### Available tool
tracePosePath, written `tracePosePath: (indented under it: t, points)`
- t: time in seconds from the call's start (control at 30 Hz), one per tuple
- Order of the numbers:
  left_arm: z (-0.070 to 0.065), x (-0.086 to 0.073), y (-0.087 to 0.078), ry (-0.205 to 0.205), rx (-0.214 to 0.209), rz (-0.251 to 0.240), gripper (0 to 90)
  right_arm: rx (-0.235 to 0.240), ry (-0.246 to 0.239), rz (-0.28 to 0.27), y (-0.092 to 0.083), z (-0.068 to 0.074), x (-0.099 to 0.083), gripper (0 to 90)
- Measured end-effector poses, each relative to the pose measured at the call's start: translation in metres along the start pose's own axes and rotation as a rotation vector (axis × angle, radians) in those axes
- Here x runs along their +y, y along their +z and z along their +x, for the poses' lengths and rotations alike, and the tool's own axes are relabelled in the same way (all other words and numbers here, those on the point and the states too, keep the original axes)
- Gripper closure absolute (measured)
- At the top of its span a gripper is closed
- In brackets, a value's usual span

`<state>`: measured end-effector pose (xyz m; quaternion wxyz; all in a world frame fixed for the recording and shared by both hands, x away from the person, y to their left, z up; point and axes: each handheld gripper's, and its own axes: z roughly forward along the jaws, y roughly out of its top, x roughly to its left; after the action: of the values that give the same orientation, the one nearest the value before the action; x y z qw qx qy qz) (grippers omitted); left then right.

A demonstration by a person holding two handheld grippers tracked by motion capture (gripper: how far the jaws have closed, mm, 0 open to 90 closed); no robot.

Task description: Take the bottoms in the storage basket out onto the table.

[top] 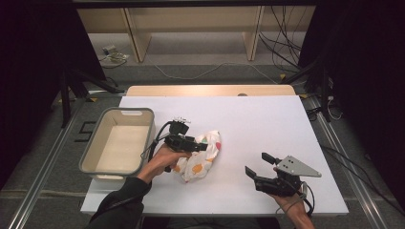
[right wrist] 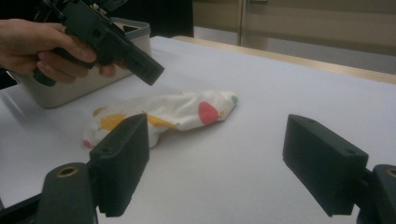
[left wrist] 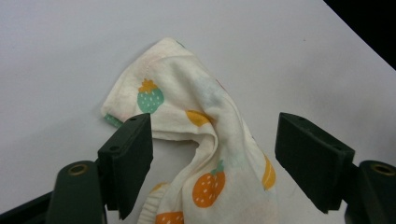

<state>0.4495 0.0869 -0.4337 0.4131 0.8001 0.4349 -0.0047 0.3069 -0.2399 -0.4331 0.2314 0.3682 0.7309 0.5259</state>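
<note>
A crumpled white cloth (top: 199,163) printed with orange, green and red fruit lies on the white table top (top: 267,119), just right of the bin. My left gripper (top: 203,145) hovers over its left part with both jaws apart. In the left gripper view the cloth (left wrist: 187,84) lies below and between the jaws of the left gripper (left wrist: 215,123), and no pad presses on it. My right gripper (top: 258,163) rests near the front right of the table, open and empty. From the right gripper view (right wrist: 215,135), the cloth (right wrist: 187,109) lies ahead with the left gripper (right wrist: 144,70) held above it.
A grey-rimmed plastic bin (top: 119,110) with nothing in it stands at the table's left, close to the left hand; its wall (right wrist: 70,93) also appears behind the cloth. Black curtains, cables and wooden shelving lie beyond the far edge.
</note>
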Motion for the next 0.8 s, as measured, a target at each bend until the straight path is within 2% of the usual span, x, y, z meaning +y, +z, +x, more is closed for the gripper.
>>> tracePosePath:
  t: [0.07,0.23,0.33,0.5,0.8]
  points:
    - [0.000,0.000,-0.001,-0.004,0.000,-0.004,26.6,0.000,0.001,-0.001,0.000,0.000,0.000,23.7]
    - [0.000,-0.001,-0.008,0.017,0.017,-0.003,23.8,0.002,0.001,-0.004,0.000,0.000,0.000,23.7]
    - [0.000,-0.003,-0.011,0.004,0.016,-0.021,23.1,0.002,0.001,-0.003,0.000,0.000,0.000,23.7]
    - [0.000,-0.004,-0.015,0.008,0.017,-0.035,22.2,0.003,0.002,0.000,0.000,0.000,0.000,23.7]
    - [-0.005,-0.002,-0.024,0.026,0.003,-0.102,20.7,0.009,0.002,-0.003,0.001,0.000,0.000,23.7]
